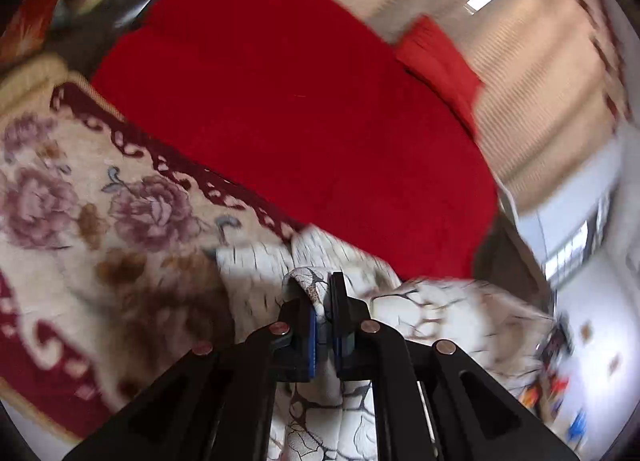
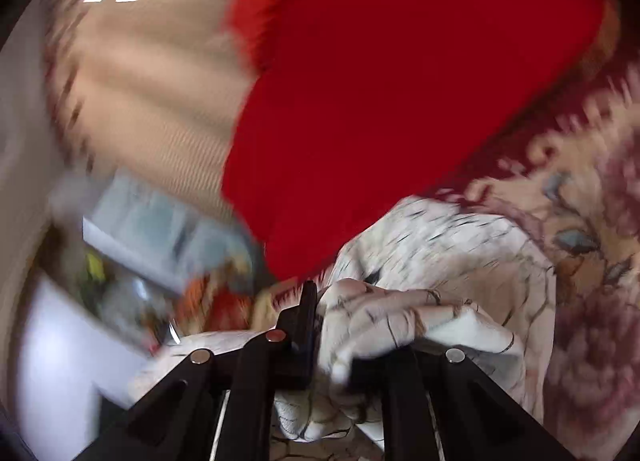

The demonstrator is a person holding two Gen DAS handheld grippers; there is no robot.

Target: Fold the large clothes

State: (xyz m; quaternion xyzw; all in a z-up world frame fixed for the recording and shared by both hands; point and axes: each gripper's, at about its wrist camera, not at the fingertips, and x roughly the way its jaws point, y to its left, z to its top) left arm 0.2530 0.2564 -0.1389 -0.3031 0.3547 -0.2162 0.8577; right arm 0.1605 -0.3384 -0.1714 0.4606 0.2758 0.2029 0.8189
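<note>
Now your view is filled by a wide bright-red cloth (image 1: 288, 117), with a cream rose-patterned carpet (image 1: 80, 229) at eight o'clock. Your white garment with dark branch print (image 1: 432, 313) hangs bunched at six o'clock. Your left claw (image 1: 323, 321) pinches a fold of it; your right claw (image 2: 320, 325) also pinches its gathered fabric.

The patterned garment (image 1: 420, 309) is lying on the floral rug (image 1: 80, 221), in front of the red sofa (image 1: 280, 101); a cushion (image 1: 440, 61) is sitting on the sofa's right end.
</note>
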